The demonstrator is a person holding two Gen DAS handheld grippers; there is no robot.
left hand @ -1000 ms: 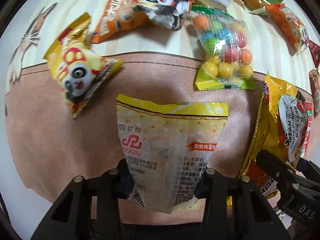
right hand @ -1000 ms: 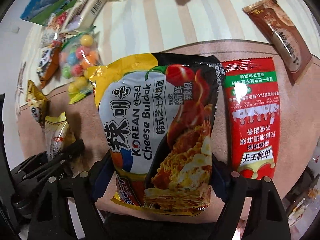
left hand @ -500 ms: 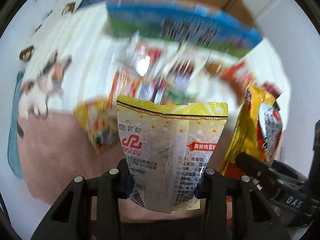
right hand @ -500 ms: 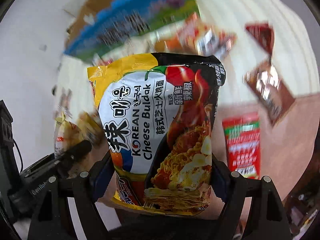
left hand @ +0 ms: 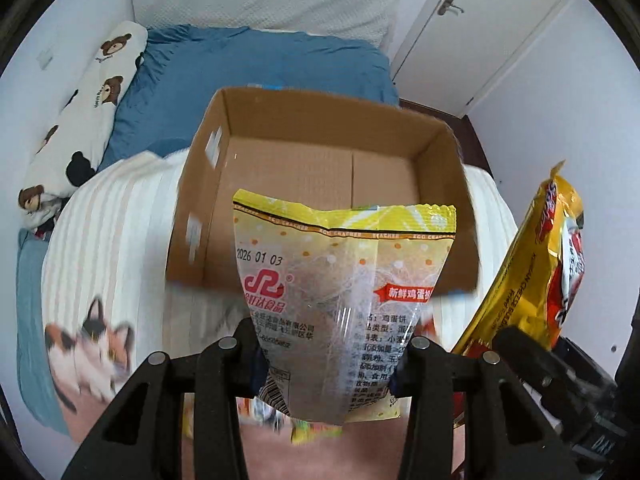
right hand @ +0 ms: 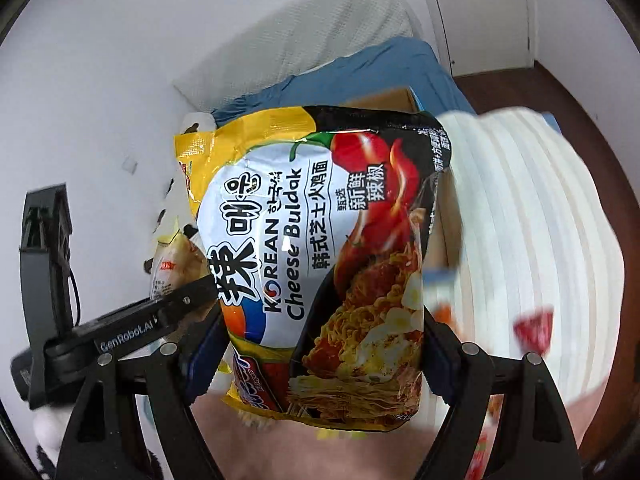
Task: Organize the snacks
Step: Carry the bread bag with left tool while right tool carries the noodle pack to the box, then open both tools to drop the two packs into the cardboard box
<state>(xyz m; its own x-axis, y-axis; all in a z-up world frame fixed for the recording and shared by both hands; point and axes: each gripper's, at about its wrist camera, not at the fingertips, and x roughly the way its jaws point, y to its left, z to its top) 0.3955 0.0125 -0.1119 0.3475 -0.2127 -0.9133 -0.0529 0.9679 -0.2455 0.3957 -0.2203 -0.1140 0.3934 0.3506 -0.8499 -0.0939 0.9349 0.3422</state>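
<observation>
The whole thing was set on a bed [left hand: 120, 216] with a cream striped cover, and everything else I'll place off the cardboard box [left hand: 320, 152] that sat open on top of it. White walls [left hand: 560, 120] ran behind and to the right of the box, with a white door [left hand: 492, 28] and its handle up past the box's far right corner. Dark wood floor [right hand: 560, 92] showed by that door in the right wrist view. Behind the box lay a blue blanket [left hand: 256, 68], and behind that a white padded headboard [left hand: 264, 0]. Left of the box was a long white pillow with bear prints [left hand: 84, 120], and nearer the camera on that side a cat picture [left hand: 92, 348] on the cover, a bit blurred. The box looked empty from what showed of its floor.

The left gripper [left hand: 332, 360] was clamped on a yellow cracker bag [left hand: 344, 280], held upright in front of the box's near wall, above the bed. The right gripper [right hand: 324, 360] was squeezing a noodle packet [right hand: 320, 248] from both sides, just right of the box and off the bed too. A small red wrapper [right hand: 534, 328] lay blurred on the cover, right of the noodles.
</observation>
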